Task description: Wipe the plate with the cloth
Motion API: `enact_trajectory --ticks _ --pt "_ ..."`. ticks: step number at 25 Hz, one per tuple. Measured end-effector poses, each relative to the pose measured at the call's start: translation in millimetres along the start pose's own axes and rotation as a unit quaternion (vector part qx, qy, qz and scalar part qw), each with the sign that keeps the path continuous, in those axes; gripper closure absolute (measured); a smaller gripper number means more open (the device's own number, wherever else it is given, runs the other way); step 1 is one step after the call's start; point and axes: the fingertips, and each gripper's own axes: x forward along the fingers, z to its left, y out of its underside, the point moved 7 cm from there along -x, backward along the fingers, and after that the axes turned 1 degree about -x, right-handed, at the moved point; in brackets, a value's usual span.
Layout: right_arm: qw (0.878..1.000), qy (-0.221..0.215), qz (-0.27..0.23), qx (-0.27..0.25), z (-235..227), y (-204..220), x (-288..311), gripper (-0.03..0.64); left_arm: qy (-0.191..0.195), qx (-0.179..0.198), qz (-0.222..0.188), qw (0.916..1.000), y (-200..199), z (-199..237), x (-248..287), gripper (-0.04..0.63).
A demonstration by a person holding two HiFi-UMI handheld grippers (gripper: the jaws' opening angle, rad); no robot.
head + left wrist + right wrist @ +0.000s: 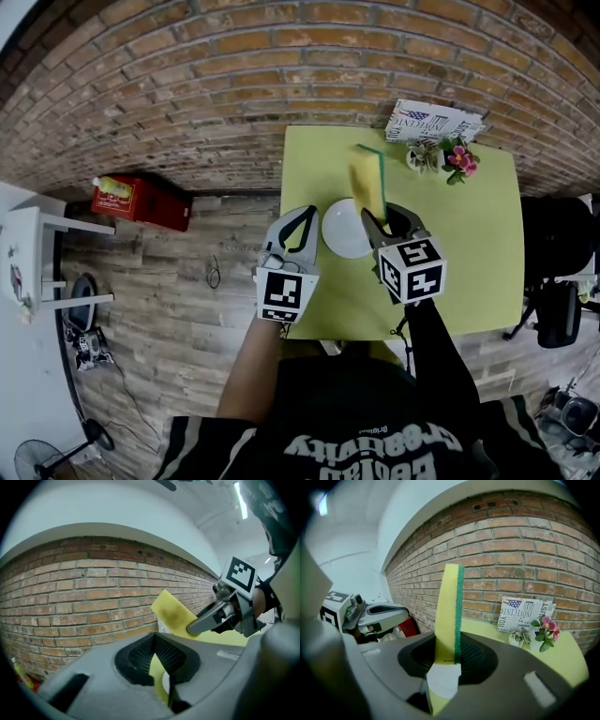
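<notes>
Green table (469, 253) on the right, brick wall (187, 94) up top. Right gripper (385, 218) holds the cloth (367, 180); left gripper (306, 225) pinches the plate (345, 232).

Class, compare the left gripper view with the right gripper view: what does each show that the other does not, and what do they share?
Left gripper view only: the right gripper from outside. Right gripper view only: the left gripper from outside, the pink flowers. Both: the yellow sponge clamped in the right gripper, the brick wall, the green table.
</notes>
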Motion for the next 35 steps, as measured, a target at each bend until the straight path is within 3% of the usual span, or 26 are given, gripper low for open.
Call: enact_trajectory --ticks 7,16,35 --pt "0.997 -0.017 0.077 0.011 6.8 24.3 25.1 0.499 0.017 -0.025 0.029 0.9991 30.8 1.2 8.0 0.589" --pt "0.983 -0.033 0.181 0.018 12.4 56.5 53.0 0.497 0.033 -0.043 0.072 0.9960 72.2 -3.9 20.4 0.588" --pt "0.954 -0.043 0.295 0.030 3.5 86.2 67.5 0.494 0.054 -0.068 0.145 0.9856 132.0 -17.2 46.2 0.588"
